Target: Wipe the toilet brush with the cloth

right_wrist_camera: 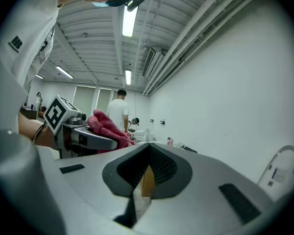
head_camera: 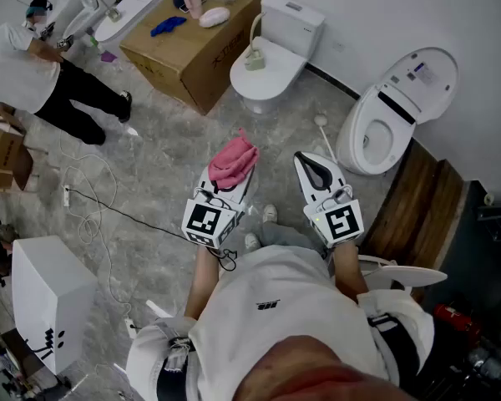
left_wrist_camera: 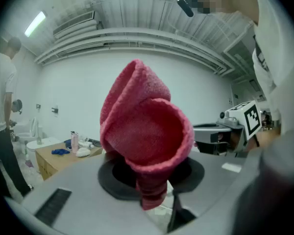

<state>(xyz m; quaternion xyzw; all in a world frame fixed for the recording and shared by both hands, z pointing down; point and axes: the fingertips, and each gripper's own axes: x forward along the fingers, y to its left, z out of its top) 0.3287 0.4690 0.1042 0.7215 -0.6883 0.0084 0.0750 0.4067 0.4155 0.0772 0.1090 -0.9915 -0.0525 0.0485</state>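
A pink cloth [head_camera: 233, 162] bunches up out of my left gripper [head_camera: 237, 177], which is shut on it and held level in front of the person. In the left gripper view the cloth [left_wrist_camera: 148, 140] fills the middle, pinched at its lower end between the jaws [left_wrist_camera: 154, 192]. My right gripper [head_camera: 303, 159] is beside it on the right, shut with nothing between the jaws [right_wrist_camera: 146, 173]. A white long-handled brush [head_camera: 324, 134] stands on the floor ahead of the right gripper, between the two toilets, apart from both grippers.
A white toilet [head_camera: 273, 60] with a closed lid and one with its lid up [head_camera: 391, 117] stand ahead. At the back are a cardboard box [head_camera: 192, 53] with several items and a person [head_camera: 35, 67]. A white cabinet [head_camera: 48, 301] and a floor cable [head_camera: 108, 209] lie to the left.
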